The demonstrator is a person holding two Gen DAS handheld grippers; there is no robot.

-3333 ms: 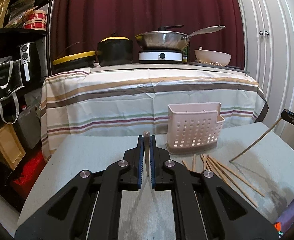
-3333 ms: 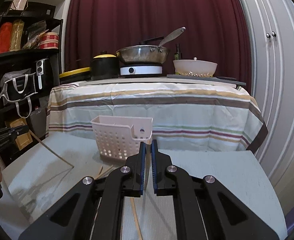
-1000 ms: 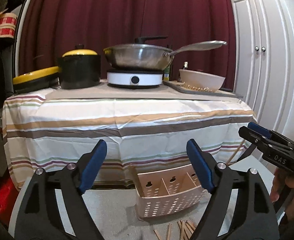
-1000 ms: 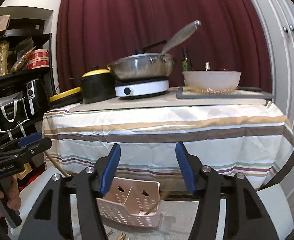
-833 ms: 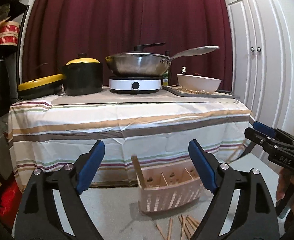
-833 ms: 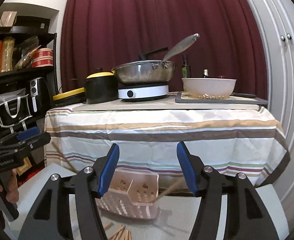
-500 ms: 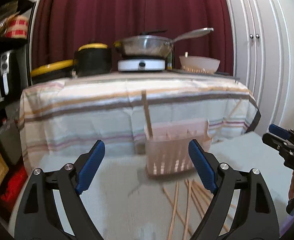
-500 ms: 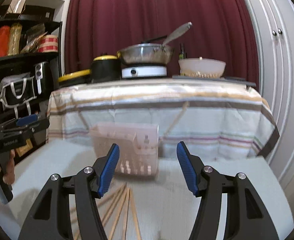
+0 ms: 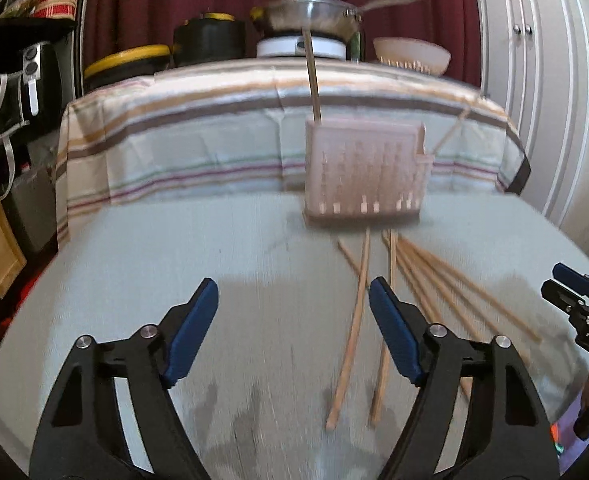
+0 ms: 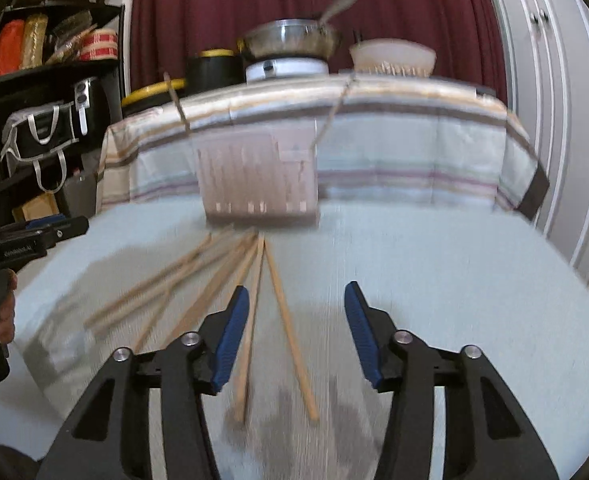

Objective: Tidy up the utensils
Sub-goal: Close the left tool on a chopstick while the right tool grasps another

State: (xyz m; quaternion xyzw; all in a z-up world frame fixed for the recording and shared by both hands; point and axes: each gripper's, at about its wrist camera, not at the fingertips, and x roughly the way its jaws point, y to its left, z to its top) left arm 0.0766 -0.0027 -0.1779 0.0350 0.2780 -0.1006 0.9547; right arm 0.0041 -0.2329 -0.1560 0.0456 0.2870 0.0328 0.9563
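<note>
Loose chopsticks point(image 9: 358, 312) fanned across the grey counter point(image 9: 174, 264), long axes running near-to-far, far tips gathered just short of the pink perforated caddy point(image 9: 364, 172). Directly ahead of the left tool point(image 9: 294, 332) but off to its right: one stick passing just inside the right pad, a second under it, the rest spreading farther right. Left tool wide open, nothing held. Right tool point(image 10: 296, 332) likewise wide open and empty, with the fan point(image 10: 214, 280) mostly to its left and two sticks running between its jaws. Judged nearer to a clean pick: the right tool, since one stick point(image 10: 290, 328) lies alone between its pads, along the line of the fingers; probably needs turning across the stick before closing.

Two chopsticks already standing in the caddy: one upright at its left corner point(image 9: 312, 80), one leaning out at its right end point(image 9: 450, 132).

From the left wrist view, the upright stick reads as nearly vertical; from the right wrist view point(image 10: 176, 100) it leans left, and the caddy point(image 10: 258, 176) shows its stepped right end more plainly. Both views motion-blurred, so exact stick count hard to tell.
</note>
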